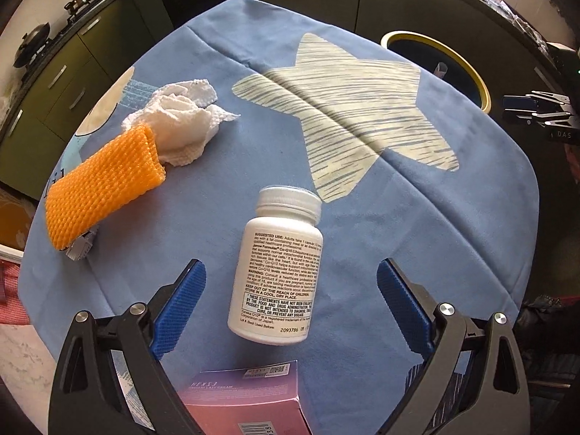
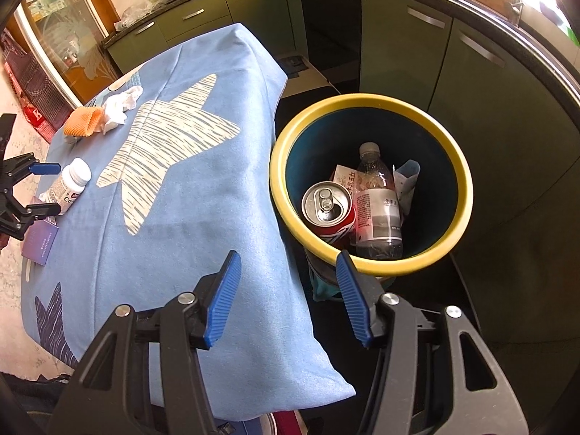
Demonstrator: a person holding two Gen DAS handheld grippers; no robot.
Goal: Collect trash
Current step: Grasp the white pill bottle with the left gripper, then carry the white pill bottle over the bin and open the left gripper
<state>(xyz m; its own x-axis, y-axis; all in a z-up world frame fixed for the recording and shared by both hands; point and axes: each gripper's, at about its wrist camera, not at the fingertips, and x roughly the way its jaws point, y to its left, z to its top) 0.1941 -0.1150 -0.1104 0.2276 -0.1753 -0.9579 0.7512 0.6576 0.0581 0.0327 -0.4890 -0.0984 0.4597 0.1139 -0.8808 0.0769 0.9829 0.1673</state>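
Note:
A white pill bottle (image 1: 279, 272) lies on its side on the blue star cloth (image 1: 344, 199), between the fingers of my open left gripper (image 1: 290, 279). A pink-purple box (image 1: 250, 398) lies just below it. An orange foam net (image 1: 101, 185) and crumpled white tissue (image 1: 181, 119) lie at the left. My right gripper (image 2: 288, 264) is open and empty, above the near rim of the yellow-rimmed bin (image 2: 460, 166), which holds a red can (image 2: 328, 210), a plastic bottle (image 2: 377, 199) and paper. The pill bottle also shows in the right wrist view (image 2: 69, 185).
The bin also shows in the left wrist view (image 1: 467, 69), off the table's far right edge. Green kitchen cabinets (image 2: 398, 58) surround the table. A small grey item (image 1: 81, 246) pokes out under the orange net.

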